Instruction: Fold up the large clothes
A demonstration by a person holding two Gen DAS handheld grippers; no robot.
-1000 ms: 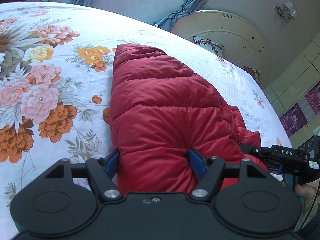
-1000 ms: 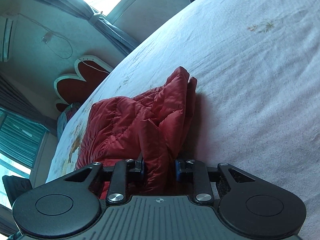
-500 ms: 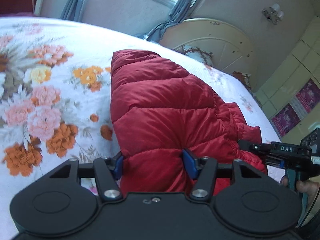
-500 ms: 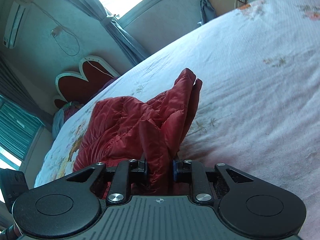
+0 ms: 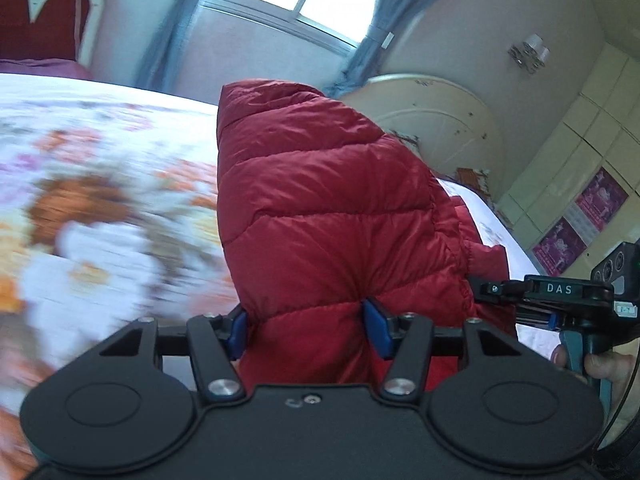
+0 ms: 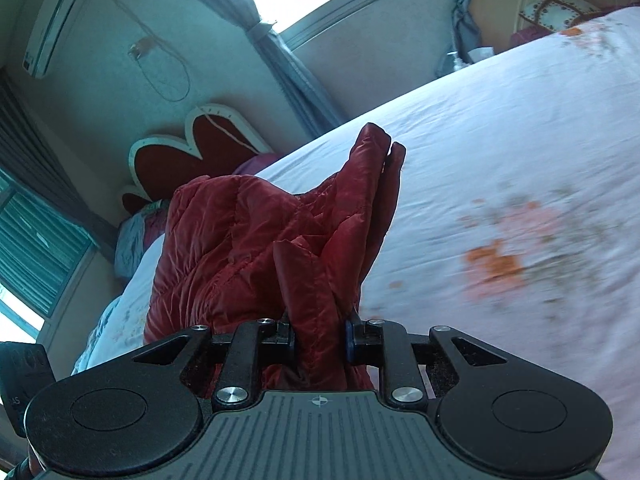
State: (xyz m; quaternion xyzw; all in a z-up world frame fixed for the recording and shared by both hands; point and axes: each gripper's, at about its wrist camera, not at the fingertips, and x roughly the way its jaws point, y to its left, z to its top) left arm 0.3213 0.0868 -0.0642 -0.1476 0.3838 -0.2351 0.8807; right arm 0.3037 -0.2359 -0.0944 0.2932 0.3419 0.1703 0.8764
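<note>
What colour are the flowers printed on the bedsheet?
Orange and pink on the white bedsheet, blurred here; it shows best in the left wrist view.

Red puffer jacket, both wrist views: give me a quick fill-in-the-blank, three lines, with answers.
1. Both claws are clamped on a puffer jacket whose colour is ____.
2. The bedsheet under it is white with a ____ print.
3. In the left wrist view, the right claw bears the letters ____.

Answers: red; floral; DAS
</note>
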